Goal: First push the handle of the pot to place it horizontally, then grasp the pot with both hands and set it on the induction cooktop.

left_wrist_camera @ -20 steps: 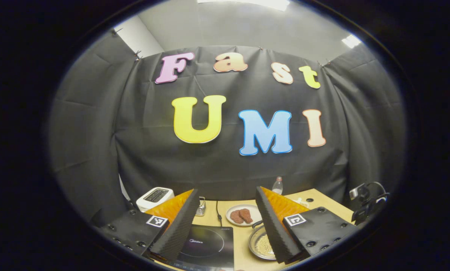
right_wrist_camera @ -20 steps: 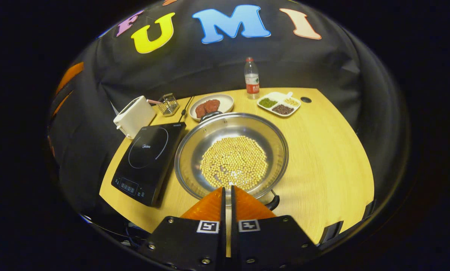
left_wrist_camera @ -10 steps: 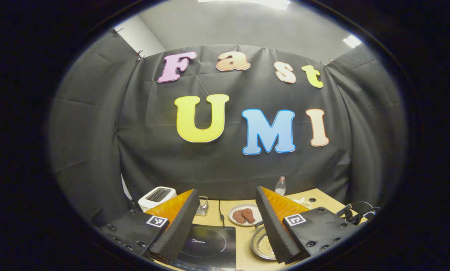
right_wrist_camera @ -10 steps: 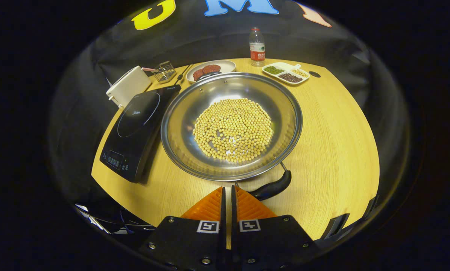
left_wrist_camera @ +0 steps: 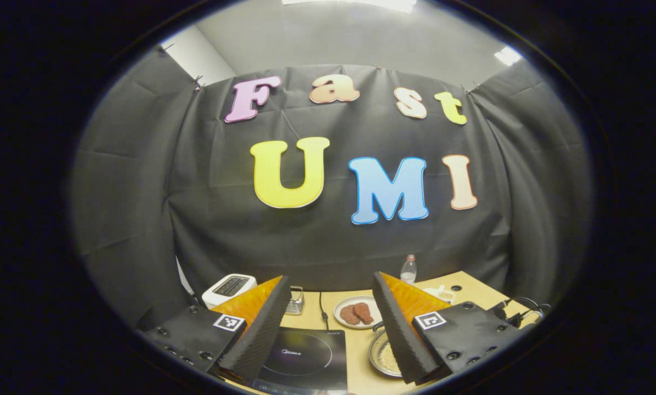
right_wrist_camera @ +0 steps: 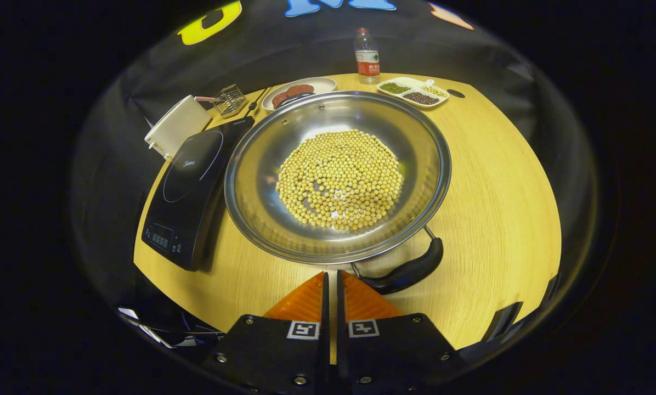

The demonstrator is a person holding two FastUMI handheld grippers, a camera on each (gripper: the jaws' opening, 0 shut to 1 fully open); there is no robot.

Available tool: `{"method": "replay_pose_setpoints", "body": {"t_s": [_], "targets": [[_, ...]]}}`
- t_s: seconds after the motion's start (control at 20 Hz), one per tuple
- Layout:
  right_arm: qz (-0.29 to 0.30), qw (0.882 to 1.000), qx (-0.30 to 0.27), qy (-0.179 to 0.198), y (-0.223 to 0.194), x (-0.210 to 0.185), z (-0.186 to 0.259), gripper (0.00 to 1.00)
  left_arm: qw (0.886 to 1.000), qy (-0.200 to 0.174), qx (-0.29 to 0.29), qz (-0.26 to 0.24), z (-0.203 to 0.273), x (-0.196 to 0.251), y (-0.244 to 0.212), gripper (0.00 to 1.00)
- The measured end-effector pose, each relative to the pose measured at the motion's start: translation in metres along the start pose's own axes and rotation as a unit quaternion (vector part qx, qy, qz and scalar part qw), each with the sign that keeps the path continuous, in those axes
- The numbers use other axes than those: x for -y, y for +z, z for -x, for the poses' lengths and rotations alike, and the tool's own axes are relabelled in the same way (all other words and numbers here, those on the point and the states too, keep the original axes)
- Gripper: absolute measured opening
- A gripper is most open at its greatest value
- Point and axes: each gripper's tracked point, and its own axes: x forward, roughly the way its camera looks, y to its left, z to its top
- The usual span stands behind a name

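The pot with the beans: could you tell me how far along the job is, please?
Nothing looks done yet. The pot sits on the table beside the induction cooktop, not on it, and its near handle lies at a slant. In hand: the right claw, shut and empty, is close to that handle. The left claw is open, up high. Left: pushing the handle, gripping with both, setting it on the cooktop.

pot (right_wrist_camera: 337, 175) on table (right_wrist_camera: 498, 181), right of cooktop (right_wrist_camera: 188, 189); toaster (right_wrist_camera: 175, 131), plate (right_wrist_camera: 300, 88) behind
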Motion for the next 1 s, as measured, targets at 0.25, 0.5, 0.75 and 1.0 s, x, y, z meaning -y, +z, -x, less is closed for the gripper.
{"method": "replay_pose_setpoints", "body": {"t_s": [0.25,0.5,0.75,1.0], "targets": [[-0.010,1.000,0.005,-0.021,0.001,0.018,0.003,0.05,1.000,-0.003,-0.002,0.006,-0.003,0.002,0.000,0.95],[-0.012,0.999,0.008,-0.040,0.006,0.037,0.005,0.05,1.000,-0.012,-0.001,0.004,-0.004,0.012,0.001,0.95],[-0.011,0.998,0.013,-0.068,0.013,0.060,0.006,0.04,1.000,-0.021,-0.004,-0.002,-0.007,0.020,0.001,0.95],[-0.011,0.996,0.018,-0.084,0.019,0.078,0.006,0.01,1.000,-0.024,-0.004,-0.009,-0.007,0.025,0.003,0.95]]}}
